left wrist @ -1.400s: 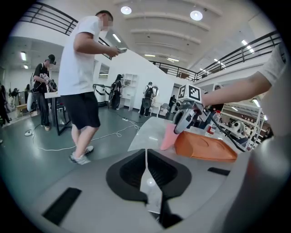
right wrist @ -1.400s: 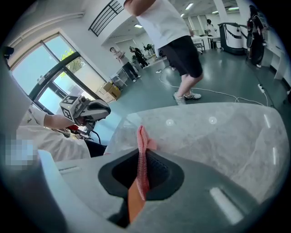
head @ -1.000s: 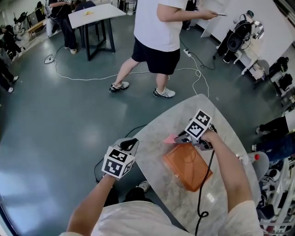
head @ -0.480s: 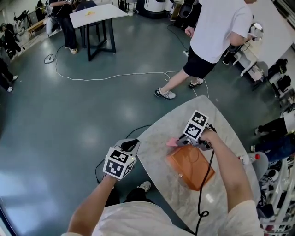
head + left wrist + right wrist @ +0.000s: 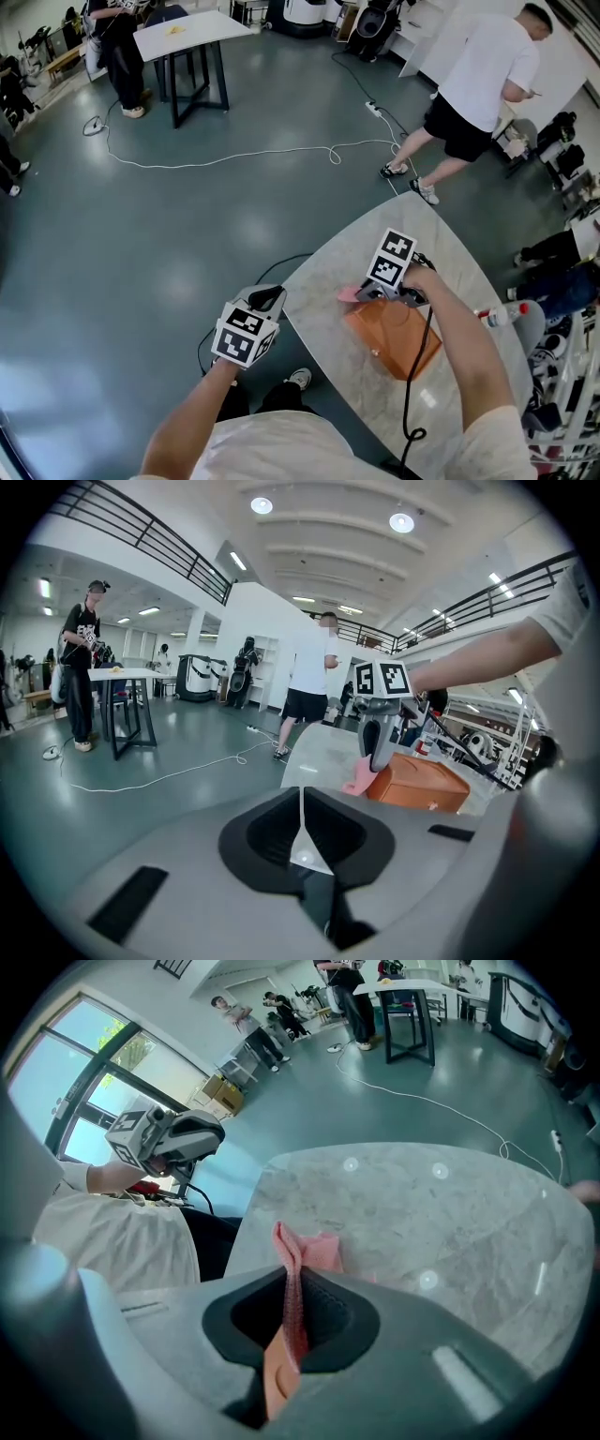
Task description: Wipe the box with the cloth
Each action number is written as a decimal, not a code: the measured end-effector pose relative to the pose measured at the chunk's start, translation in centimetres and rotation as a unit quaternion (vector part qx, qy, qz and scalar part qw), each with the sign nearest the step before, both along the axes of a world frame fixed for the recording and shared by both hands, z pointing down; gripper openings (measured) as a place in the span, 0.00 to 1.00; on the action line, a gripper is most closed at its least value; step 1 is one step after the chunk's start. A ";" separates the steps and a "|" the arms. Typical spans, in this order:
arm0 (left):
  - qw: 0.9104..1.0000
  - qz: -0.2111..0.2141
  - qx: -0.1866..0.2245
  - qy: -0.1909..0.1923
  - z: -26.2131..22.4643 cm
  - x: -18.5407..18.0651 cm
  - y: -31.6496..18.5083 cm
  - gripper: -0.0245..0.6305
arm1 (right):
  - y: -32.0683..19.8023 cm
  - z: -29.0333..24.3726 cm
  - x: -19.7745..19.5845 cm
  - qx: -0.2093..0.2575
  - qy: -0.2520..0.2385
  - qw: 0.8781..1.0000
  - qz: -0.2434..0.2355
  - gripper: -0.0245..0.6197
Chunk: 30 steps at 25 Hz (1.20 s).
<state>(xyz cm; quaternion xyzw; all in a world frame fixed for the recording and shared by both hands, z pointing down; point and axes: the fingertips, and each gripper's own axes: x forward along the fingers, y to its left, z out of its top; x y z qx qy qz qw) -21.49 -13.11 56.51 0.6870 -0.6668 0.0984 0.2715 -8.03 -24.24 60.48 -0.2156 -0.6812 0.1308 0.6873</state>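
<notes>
Cloth, pink, is pinched in the closed jaws of the right hand-held gripper at the far edge of the orange box, which lies flat on the marble worktop. It is best pressed flat on the lid and drawn across in overlapping strokes, with the box steadied by the left hand-held gripper, which is shut on nothing and held off the worktop. Since a second ago the right hand-held gripper is shifted only slightly along that edge, and the passer-by is moved well away.
</notes>
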 end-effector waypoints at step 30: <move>0.997 0.071 0.022 0.010 -1.7 -3.7 7.7 0.07 | 12.5 -3.5 -2.8 0.026 -0.057 0.997 0.037 0.07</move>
